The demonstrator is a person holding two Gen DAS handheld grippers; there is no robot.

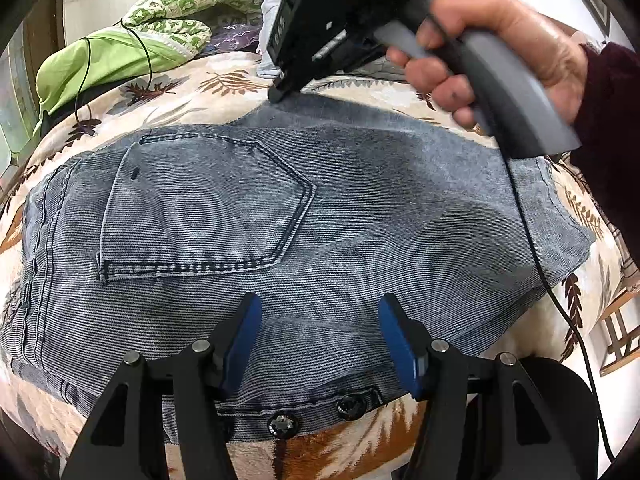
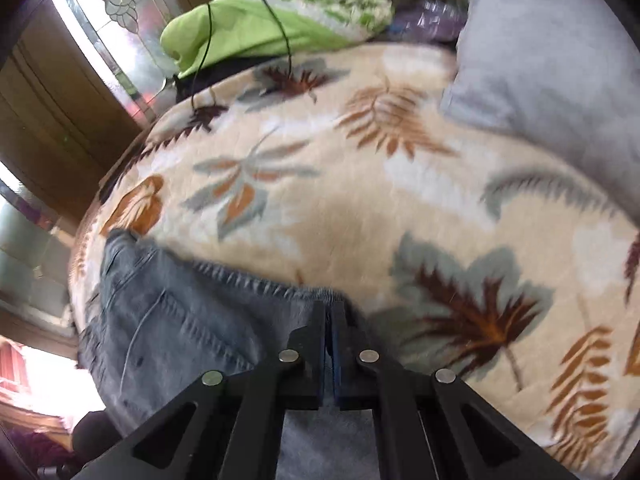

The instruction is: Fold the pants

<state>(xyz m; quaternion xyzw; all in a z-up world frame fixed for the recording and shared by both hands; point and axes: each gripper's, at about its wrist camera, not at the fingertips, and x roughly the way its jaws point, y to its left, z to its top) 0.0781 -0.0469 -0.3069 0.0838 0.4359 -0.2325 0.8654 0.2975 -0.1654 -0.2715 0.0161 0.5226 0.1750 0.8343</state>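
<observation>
Denim pants [image 1: 280,216] lie flat on the blanket [image 2: 360,184], pocket up. Left gripper [image 1: 320,344] spread above the waistband; right gripper [image 2: 330,320] pinched shut at the far edge. Soft, heavyish cloth; best gripped at seams.

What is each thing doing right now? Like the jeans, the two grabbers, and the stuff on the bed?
Jeans: spread flat, back pocket up.
Left gripper: open, over the jeans.
Right gripper: shut at the jeans' far edge.
Green bedding: crumpled.
Leaf-print blanket: spread under everything.
</observation>
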